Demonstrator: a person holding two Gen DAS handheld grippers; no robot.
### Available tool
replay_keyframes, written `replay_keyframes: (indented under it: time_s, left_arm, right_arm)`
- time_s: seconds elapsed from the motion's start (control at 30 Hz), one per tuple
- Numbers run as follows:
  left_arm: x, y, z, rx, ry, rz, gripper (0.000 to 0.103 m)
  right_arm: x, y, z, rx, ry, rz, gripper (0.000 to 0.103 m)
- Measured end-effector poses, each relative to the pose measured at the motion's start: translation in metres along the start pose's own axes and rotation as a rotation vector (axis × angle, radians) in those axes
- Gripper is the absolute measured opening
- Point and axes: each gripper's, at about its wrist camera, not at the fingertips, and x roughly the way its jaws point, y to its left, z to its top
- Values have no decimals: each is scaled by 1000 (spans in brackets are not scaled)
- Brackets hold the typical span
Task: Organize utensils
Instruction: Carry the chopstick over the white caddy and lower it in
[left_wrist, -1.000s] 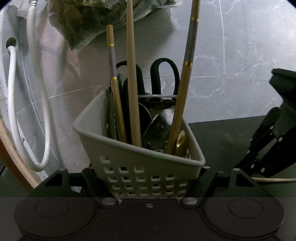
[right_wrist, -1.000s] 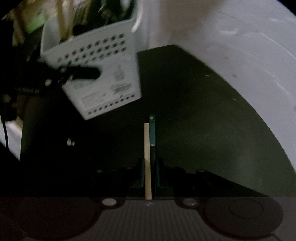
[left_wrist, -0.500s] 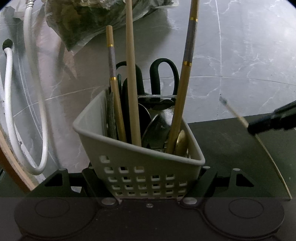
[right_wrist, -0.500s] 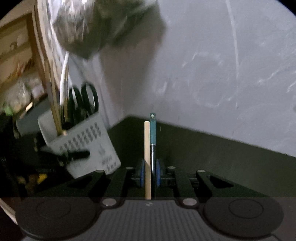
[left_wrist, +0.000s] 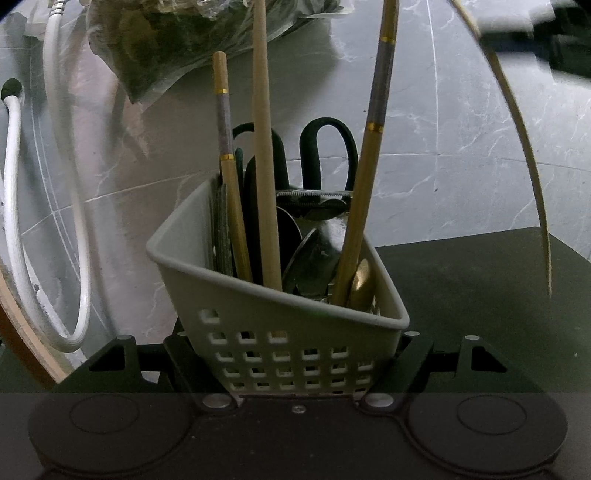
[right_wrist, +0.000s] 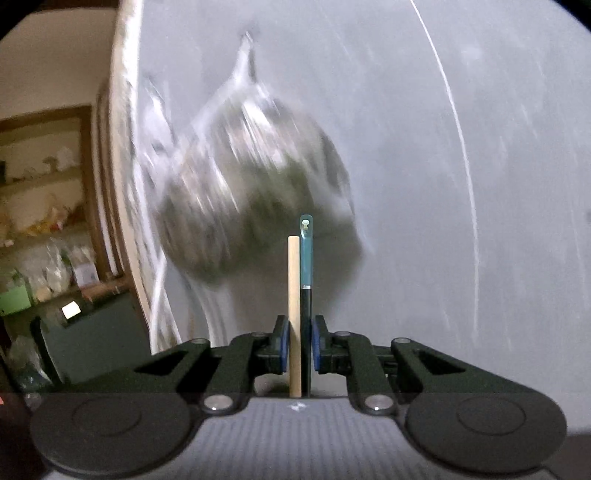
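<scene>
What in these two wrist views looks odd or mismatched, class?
The right gripper is shut on an unmatched pair: a plain wooden chopstick beside a dark utensil with a teal end. The utensil basket in the left gripper looks orderly.

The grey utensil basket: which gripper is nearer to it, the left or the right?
Left. The left gripper clamps the grey utensil basket between its fingers. The right gripper is apart from it, shut on a wooden chopstick and a teal-handled utensil.
</scene>
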Motion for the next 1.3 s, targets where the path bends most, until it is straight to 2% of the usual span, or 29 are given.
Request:
replay_keyframes:
  time_s: [0.2, 0.43, 0.63, 0.83, 1.3]
  left_arm:
    - [0, 0, 0, -1, 0, -3, 78]
    - [1, 4, -1, -8, -2, -7, 78]
    - [0, 4, -1, -25, -2, -6, 77]
    - [2, 4, 0, -26, -2, -6, 77]
    - [2, 4, 0, -25, -3, -6, 77]
  right_arm:
    - [-5, 29, 55, -32, -180, 115, 14]
    - [10, 66, 89, -95, -299, 250, 14]
    - [32, 87, 77, -123, -265, 269, 14]
    - [49, 101, 43, -122, -231, 261, 14]
    - [69, 83, -14, 4, -168, 210, 14]
